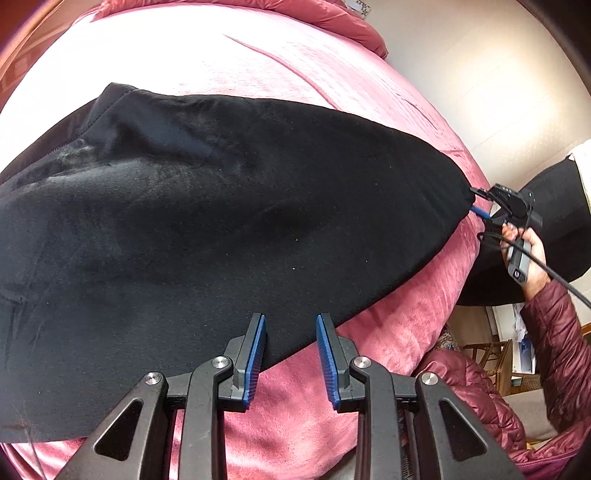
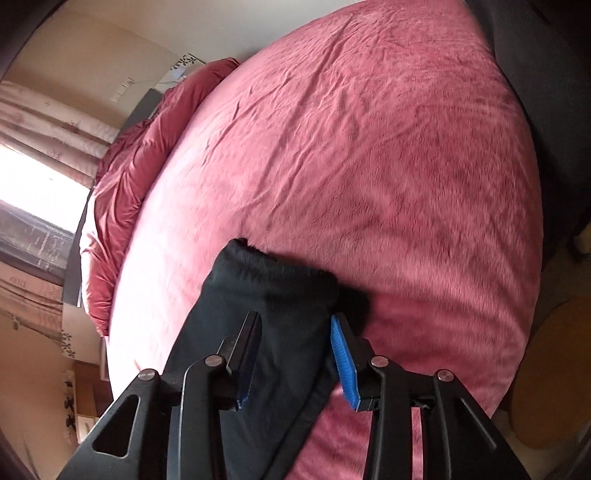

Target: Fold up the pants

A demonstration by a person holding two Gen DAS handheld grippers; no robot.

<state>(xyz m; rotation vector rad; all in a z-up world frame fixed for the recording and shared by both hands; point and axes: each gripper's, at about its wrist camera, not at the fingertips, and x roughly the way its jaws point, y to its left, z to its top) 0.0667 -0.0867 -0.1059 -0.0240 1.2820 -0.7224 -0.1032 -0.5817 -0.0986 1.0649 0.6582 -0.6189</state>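
Black fleece pants (image 1: 221, 229) lie spread across a pink plush bed cover (image 1: 388, 332). My left gripper (image 1: 290, 321) is open, with its blue pads at the near edge of the pants and nothing between them. My right gripper (image 1: 480, 203) shows at the far right tip of the pants, at the leg end. In the right wrist view the right gripper (image 2: 295, 321) has its jaws apart on either side of the black leg end (image 2: 273, 280), which lies between them. The cloth is not pinched.
A bunched red duvet (image 2: 140, 155) lies along the far side of the bed, and also shows in the left wrist view (image 1: 332, 22). A bright window with curtains (image 2: 40, 177) is at the left. A black chair (image 1: 535, 236) and wooden furniture (image 1: 491, 354) stand beside the bed.
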